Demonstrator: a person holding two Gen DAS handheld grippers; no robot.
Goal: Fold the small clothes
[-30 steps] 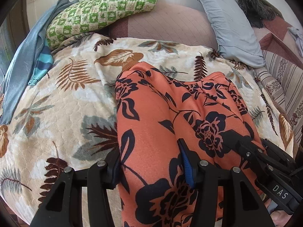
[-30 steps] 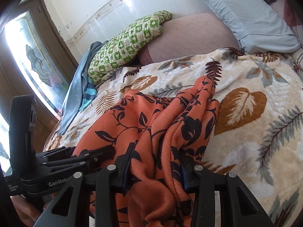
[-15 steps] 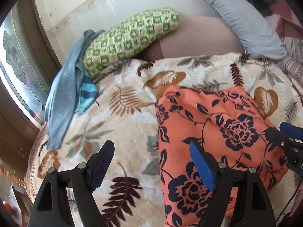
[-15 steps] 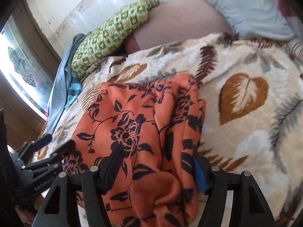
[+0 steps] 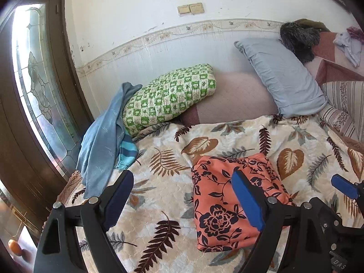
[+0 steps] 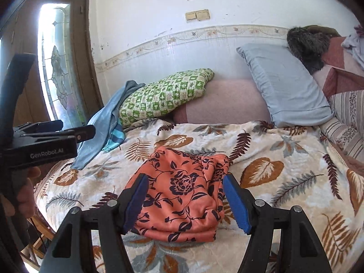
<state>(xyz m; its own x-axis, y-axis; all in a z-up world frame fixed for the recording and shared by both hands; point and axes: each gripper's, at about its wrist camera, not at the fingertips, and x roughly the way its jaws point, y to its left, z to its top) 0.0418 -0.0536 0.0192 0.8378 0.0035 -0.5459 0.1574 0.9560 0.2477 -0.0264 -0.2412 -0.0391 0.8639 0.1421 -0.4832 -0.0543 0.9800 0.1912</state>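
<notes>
An orange garment with dark flowers (image 5: 224,200) lies folded into a compact rectangle on the leaf-print blanket (image 5: 159,166). It also shows in the right wrist view (image 6: 182,195). My left gripper (image 5: 182,201) is open and empty, raised above and back from the garment's left side. My right gripper (image 6: 185,201) is open and empty, raised above the garment's near edge. Neither gripper touches the cloth.
A blue cloth (image 5: 102,136) and a green checked pillow (image 5: 168,95) lie at the back left. A grey-blue pillow (image 5: 282,79) leans at the back right. A door with patterned glass (image 5: 34,91) stands to the left of the bed.
Both grippers let go of the orange garment, opened wide and pulled up and back. The garment now lies folded flat on the blanket.
</notes>
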